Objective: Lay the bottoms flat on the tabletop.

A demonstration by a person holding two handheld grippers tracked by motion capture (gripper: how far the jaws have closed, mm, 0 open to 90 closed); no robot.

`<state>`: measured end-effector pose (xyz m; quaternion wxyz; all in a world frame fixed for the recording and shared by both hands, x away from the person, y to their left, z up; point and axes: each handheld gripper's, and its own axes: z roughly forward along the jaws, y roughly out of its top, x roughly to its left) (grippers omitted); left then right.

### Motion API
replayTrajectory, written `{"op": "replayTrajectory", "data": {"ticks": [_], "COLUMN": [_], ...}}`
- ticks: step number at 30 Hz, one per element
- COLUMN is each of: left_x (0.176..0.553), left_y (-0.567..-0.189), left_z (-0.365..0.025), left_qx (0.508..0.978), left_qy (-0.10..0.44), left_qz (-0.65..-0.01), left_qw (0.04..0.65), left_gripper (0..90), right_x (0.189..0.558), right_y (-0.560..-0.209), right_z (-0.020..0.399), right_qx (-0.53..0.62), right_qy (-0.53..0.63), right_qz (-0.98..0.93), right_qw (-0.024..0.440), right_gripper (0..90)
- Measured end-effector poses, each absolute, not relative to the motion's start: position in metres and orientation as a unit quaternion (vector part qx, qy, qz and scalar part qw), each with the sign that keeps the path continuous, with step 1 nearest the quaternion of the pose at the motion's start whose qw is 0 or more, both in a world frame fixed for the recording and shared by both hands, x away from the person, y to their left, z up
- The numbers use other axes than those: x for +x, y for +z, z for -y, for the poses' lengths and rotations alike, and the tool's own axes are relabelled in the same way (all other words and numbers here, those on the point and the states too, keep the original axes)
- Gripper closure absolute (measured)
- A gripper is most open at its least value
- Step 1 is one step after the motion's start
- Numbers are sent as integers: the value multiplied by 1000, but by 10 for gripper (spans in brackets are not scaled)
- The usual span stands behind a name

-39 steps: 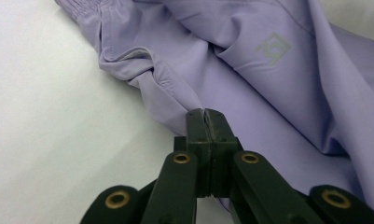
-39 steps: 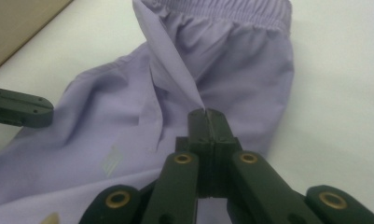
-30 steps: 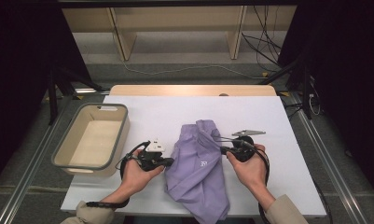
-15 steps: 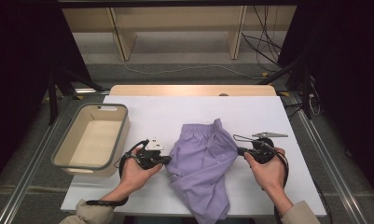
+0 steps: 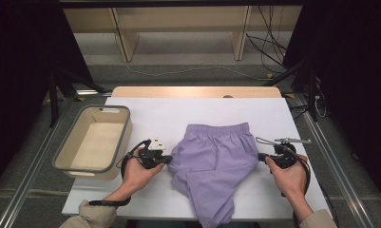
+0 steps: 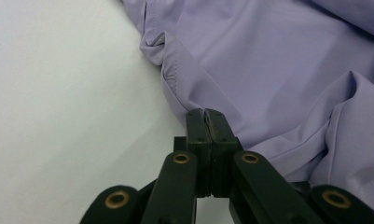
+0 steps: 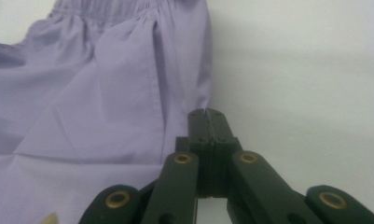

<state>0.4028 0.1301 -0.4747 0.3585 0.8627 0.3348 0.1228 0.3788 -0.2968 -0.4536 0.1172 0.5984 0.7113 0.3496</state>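
Lilac shorts (image 5: 212,156) lie spread on the white table (image 5: 178,111), waistband toward the far side and one leg trailing to the near edge. My left gripper (image 5: 169,160) is shut on the shorts' left edge. In the left gripper view the jaws (image 6: 206,112) meet with the cloth's hem (image 6: 268,60) pinched at their tips. My right gripper (image 5: 261,156) is shut on the shorts' right side seam. In the right gripper view its jaws (image 7: 206,112) close on the fabric's edge (image 7: 96,79), with bare table to the right.
A beige bin (image 5: 126,135) with a grey rim stands at the table's left side, just left of my left hand. A wooden strip (image 5: 193,91) runs along the table's far edge. Cables lie on the floor beyond it.
My right gripper has moved to the right with the shorts' edge, and the bunched cloth has spread out wider and flatter. The left gripper has stayed in place.
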Motion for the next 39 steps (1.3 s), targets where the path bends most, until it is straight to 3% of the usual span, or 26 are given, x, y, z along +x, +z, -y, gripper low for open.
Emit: {"op": "replayTrajectory", "data": {"ticks": [12, 18, 28, 35, 39], "left_x": [411, 399, 369, 367, 366], "left_y": [-477, -458, -449, -462, -466], "left_z": [-129, -125, -97, -90, -90], "left_qx": [862, 855, 874, 890, 895], "left_qy": [127, 149, 83, 66, 49], "left_qz": [-340, -324, -274, -267, -269], "left_qw": [353, 377, 392, 365, 353], "left_gripper": [876, 718, 546, 552, 612], "right_x": [385, 378, 366, 368, 369], "right_y": [-466, -449, -448, -455, -461], "right_z": [308, 290, 199, 153, 132], "right_qx": [608, 580, 449, 406, 391], "right_qy": [319, 325, 367, 365, 360], "right_qz": [-717, -730, -813, -837, -847], "right_qw": [118, 158, 59, 19, 5], "right_gripper": [900, 783, 603, 536, 510]}}
